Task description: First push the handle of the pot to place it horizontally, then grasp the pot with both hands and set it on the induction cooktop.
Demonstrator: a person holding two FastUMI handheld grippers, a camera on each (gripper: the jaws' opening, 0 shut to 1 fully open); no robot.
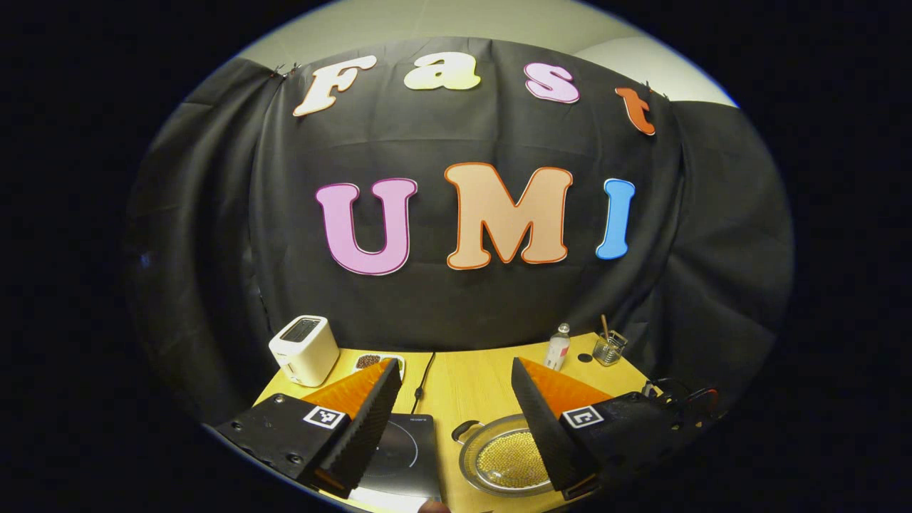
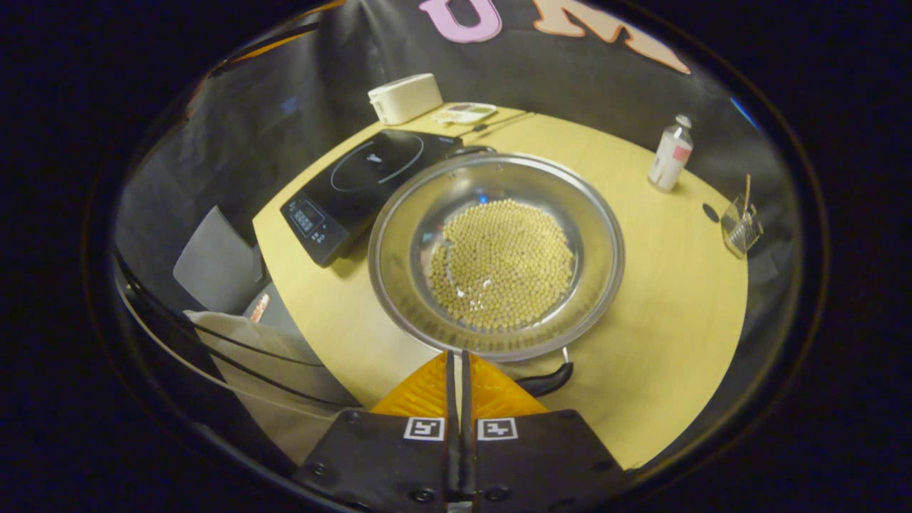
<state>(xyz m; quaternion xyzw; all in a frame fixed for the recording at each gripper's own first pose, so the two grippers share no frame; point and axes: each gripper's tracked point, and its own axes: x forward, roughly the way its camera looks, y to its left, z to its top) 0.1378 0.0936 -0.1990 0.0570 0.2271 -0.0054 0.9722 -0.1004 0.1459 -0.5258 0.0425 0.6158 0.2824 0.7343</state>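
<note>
In the left gripper view we see our left gripper with its fingers spread wide apart, holding nothing, raised above the wooden table. Between and below them lie the black induction cooktop on the left and the steel pot on the right, both standing on the table and close beside each other. The pot is shallow and holds a layer of small yellow beans; one dark handle sticks out from its rim on the side toward the cooktop.

In the right gripper view our right gripper has its fingers pressed together, nothing between them, their tips just at the pot's near rim. Beside the tips on the right, the pot's near handle juts out over the table. The far handle reaches toward the cooktop, which the pot's rim seems to overlap slightly; we cannot tell whether they touch.

At the back of the table stand a white toaster, a small dish, a clear bottle and a glass jar with a stick in it. A black cable runs from the cooktop toward the wall.
</note>
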